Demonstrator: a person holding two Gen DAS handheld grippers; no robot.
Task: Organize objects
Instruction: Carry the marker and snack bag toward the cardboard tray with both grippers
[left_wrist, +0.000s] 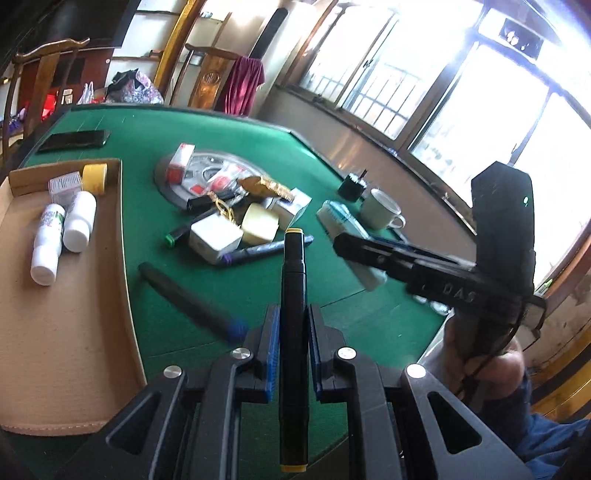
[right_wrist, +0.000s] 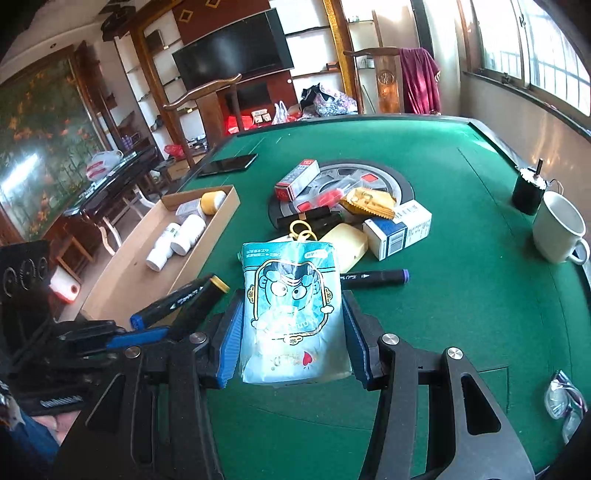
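Gripping black marker (left_wrist: 293, 332) between left jaws; tissue pack (right_wrist: 293, 314) between right jaws.

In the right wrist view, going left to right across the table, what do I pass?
Cardboard tray with white bottles → cartoon pouch held in the right gripper → blue-and-white box → white mug.

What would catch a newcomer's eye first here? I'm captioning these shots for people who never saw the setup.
Each gripper already holds something: the left gripper is shut on a black marker with yellow ends, and the right gripper clamps a pale blue cartoon-printed packet. Beyond them, a heap of boxes and markers crowds the middle of the green table, with a cardboard tray of white bottles at its left.
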